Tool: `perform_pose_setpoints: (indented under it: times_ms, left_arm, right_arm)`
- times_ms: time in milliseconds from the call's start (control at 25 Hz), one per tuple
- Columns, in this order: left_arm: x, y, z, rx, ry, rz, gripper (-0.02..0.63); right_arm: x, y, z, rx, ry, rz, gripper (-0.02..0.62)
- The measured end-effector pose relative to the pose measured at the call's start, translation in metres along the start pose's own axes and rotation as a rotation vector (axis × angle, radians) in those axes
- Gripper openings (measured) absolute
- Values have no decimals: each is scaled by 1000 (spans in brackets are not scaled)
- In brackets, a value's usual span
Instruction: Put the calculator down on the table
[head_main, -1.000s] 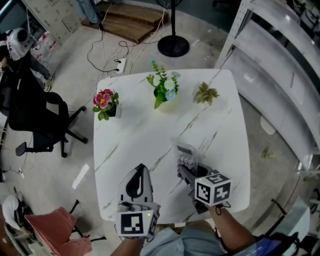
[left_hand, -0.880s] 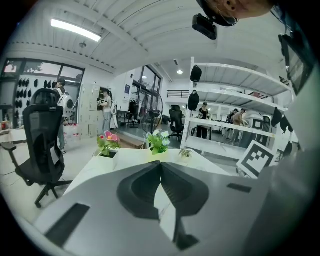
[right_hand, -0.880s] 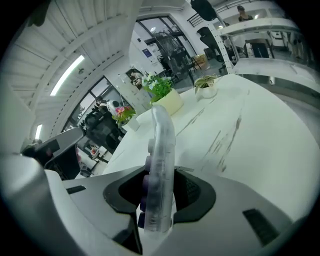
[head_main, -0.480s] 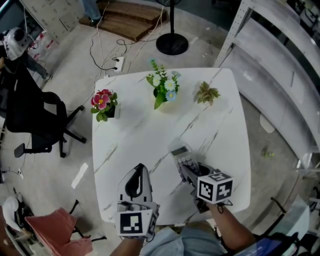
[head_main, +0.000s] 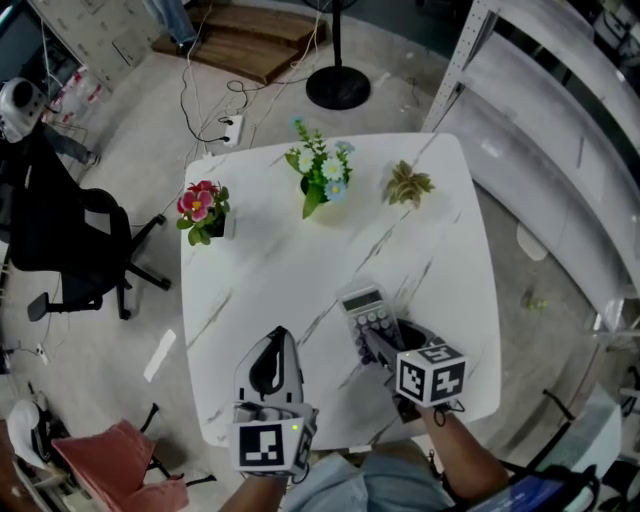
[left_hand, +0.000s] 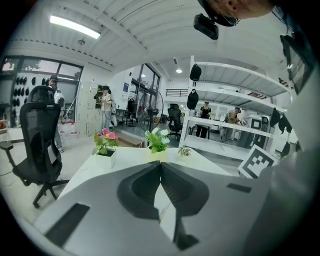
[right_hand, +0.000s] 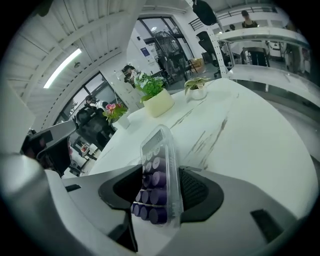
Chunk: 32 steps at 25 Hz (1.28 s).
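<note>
I see a surface (head_main: 300, 265) that looks like polished white marble or laminate: smooth and glossy, with thin grey veins. The calculator (head_main: 364, 310) has a clear, shiny plastic case and rounded purple keys with a soft sheen. The left gripper (head_main: 283, 336) is smooth matt grey plastic, darker in its recesses. The floor (head_main: 130, 140), upper left of the frame, is dull, speckled concrete. At the top edge, a platform (head_main: 250, 45) is brown wood. The chair (head_main: 60, 235) at far left is black fabric or mesh; I cannot tell which. At lower left lies rumpled pink cloth (head_main: 110, 458). The shelving (head_main: 560, 110) at right looks like white painted metal.
</note>
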<state>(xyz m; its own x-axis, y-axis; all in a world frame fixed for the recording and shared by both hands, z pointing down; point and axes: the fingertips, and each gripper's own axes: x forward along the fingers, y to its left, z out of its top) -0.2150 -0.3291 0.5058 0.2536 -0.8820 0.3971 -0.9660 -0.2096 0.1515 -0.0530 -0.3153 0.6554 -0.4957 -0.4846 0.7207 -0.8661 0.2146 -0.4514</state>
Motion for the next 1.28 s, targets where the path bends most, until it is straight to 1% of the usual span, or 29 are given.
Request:
perform_pose_setpoints:
  times_ms: [160,360,560,640,760,880,1000,1160,1280]
  left_arm:
    - [0,-3,0,2,-1,-8,8]
    - [-3,-6,5,19,-1,4,8]
    - [-15,-14,17,16,-32,19,8]
    - [-22,-21,25,19,-66,9,8]
    - [-34,-34,46,28,-135,-11,8]
    - [-50,-50,81,49,-221,-11,8]
    - [-69,-66,113,69,-297,-11,8]
    - [-99,-81,151,91,-387,0,8]
    - [-121,-93,176,107,-456,7,8]
  right_arm:
    - [-2,-8,-2,18,-8,-12,249]
    - [-5,-19,-7,16,-13,-31,255]
    - [-21,-7,2,-1,-59,-12,253]
    - [-37,5,18,-20,-116,6,249]
    - [-69,33,56,-75,-240,53,236]
    - [-111,68,96,-171,-377,102,216]
    - [-157,100,128,-277,-507,127,202]
    - [-211,134,151,-390,-637,136,186]
    - [-246,149,158,-443,-712,134,166]
